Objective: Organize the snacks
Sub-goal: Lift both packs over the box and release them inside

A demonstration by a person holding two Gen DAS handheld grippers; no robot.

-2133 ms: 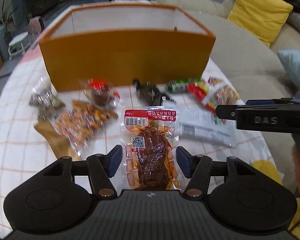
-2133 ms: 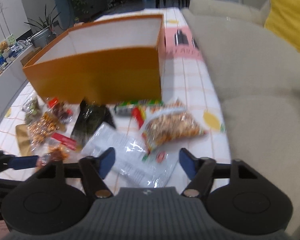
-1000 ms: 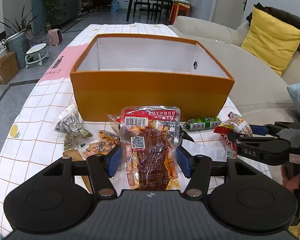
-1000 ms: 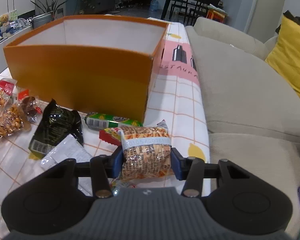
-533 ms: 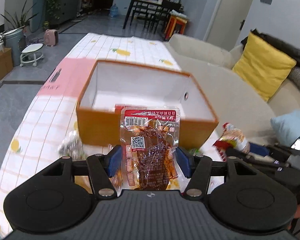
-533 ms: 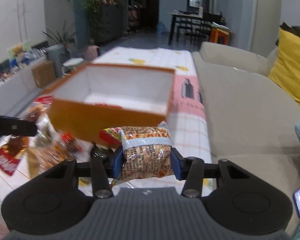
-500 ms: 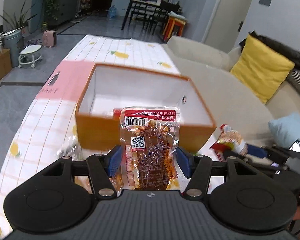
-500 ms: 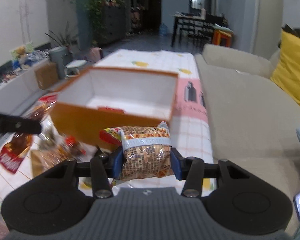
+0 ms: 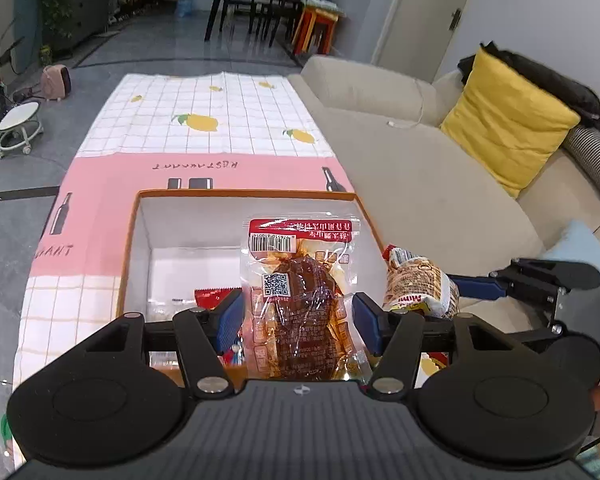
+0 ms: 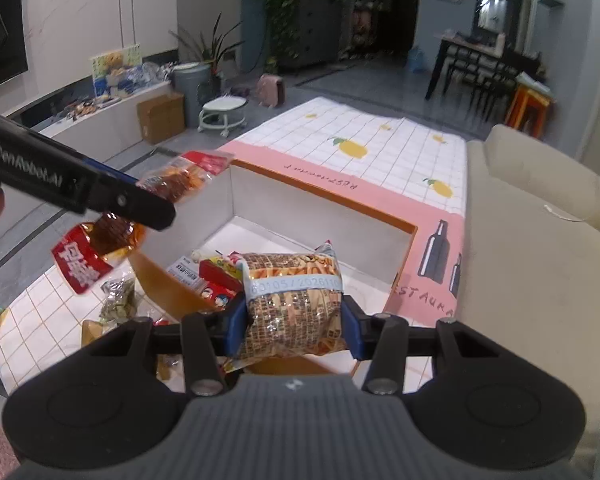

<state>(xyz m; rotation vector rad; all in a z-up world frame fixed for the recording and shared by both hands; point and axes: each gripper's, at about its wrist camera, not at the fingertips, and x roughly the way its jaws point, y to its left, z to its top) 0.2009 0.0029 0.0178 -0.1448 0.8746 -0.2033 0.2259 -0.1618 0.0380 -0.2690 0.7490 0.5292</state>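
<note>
- Right now the left gripper (image 9: 298,316) clamps a clear packet of brown braised meat with a red label (image 9: 300,292) above the open orange cardboard box (image 9: 129,248).
- The right gripper (image 10: 293,330) pinches a crinkly brown-patterned snack bag (image 10: 294,306) over the box, on the checked worktop (image 10: 380,148).

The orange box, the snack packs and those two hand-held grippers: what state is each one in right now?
Orange box: open-topped, white inside, a few packets already lying on its floor.
Red-topped meat pack: clamped in the left hand-held gripper, in the air over the box.
Brown patterned snack bag: clamped in the right hand-held gripper, over the box's near edge.
Greenish packet: lying on the tablecloth outside the box.
</note>
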